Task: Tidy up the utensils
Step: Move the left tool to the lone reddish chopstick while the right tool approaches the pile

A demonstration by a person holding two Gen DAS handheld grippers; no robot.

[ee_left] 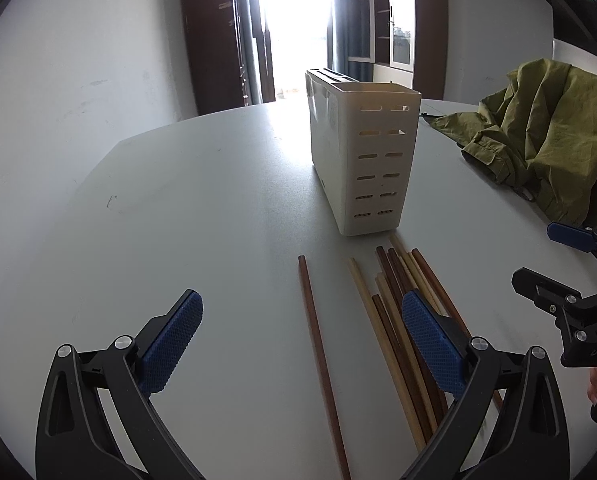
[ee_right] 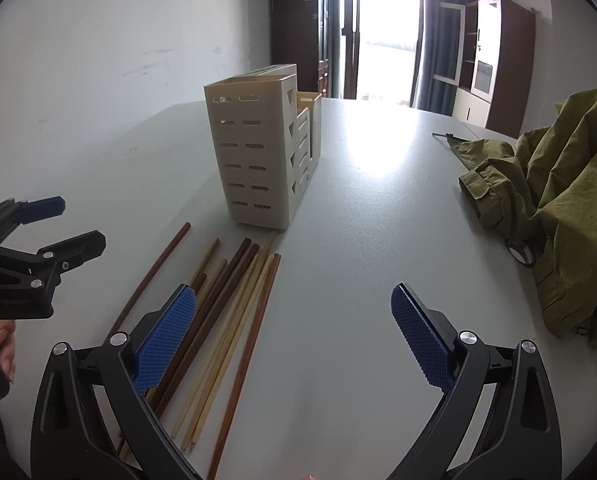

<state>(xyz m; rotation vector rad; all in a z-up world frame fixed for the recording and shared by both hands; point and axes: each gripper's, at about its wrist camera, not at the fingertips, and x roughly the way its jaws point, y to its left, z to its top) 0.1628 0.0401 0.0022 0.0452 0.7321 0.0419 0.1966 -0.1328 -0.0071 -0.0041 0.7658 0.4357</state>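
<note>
Both jaws gape wide and empty: my left gripper (ee_left: 300, 344), my right gripper (ee_right: 294, 338). Just ahead, loose wooden chopsticks (ee_right: 226, 312) lie flat on the white table (ee_right: 358, 280). Beyond stands the cream slotted plastic holder (ee_left: 362, 156). Nothing's grasped yet; next I'd pinch one stick.

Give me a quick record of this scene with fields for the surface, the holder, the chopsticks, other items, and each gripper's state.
surface: white table
holder: cream slotted utensil holder, upright, nothing seen sticking out of the top
chopsticks: loose pile of chopsticks, dark and light wood, flat on the table in front of the holder; one dark chopstick lies apart from the pile
other items: olive green jacket heaped at the table's right
left gripper: open, empty, above the chopsticks
right gripper: open, empty
</note>
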